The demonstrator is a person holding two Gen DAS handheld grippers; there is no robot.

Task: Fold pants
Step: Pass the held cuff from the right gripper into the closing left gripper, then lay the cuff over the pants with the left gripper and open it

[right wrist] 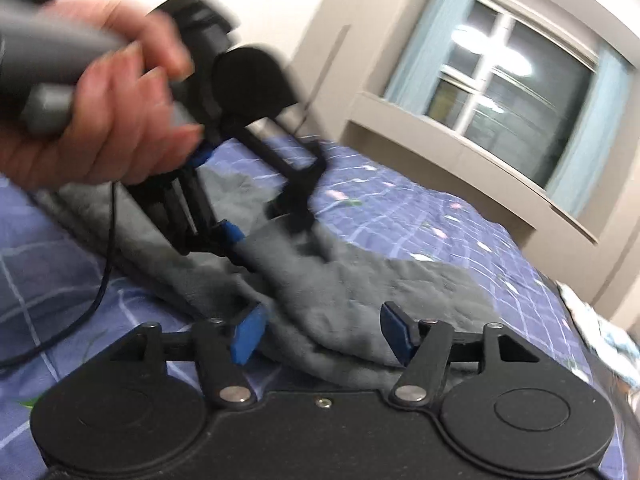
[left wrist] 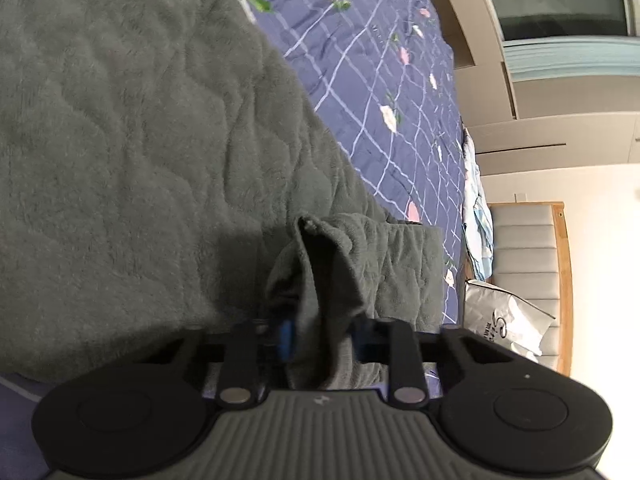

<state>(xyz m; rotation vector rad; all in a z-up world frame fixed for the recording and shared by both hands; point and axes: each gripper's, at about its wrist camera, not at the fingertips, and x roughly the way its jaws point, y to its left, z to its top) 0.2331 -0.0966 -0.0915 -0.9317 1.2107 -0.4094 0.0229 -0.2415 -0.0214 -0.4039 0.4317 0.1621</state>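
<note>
Grey fleece pants (left wrist: 132,152) lie spread on a blue checked bedspread (left wrist: 384,80). In the left wrist view my left gripper (left wrist: 324,340) is shut on a raised fold of the pants (left wrist: 320,280), the cloth bunched between its blue pads. The right wrist view shows that same left gripper (right wrist: 264,228), blurred, held by a hand (right wrist: 116,120) and biting into the pants (right wrist: 360,288) near their edge. My right gripper (right wrist: 322,334) stands open just over the near edge of the pants, its blue pads (right wrist: 248,334) well apart and not pressing the cloth.
A pile of light blue clothes (left wrist: 476,216) and a silver bag (left wrist: 508,320) sit at the bed's edge by a padded headboard (left wrist: 524,264). A black cable (right wrist: 100,280) hangs from the left gripper across the bedspread. A window (right wrist: 508,80) is beyond the bed.
</note>
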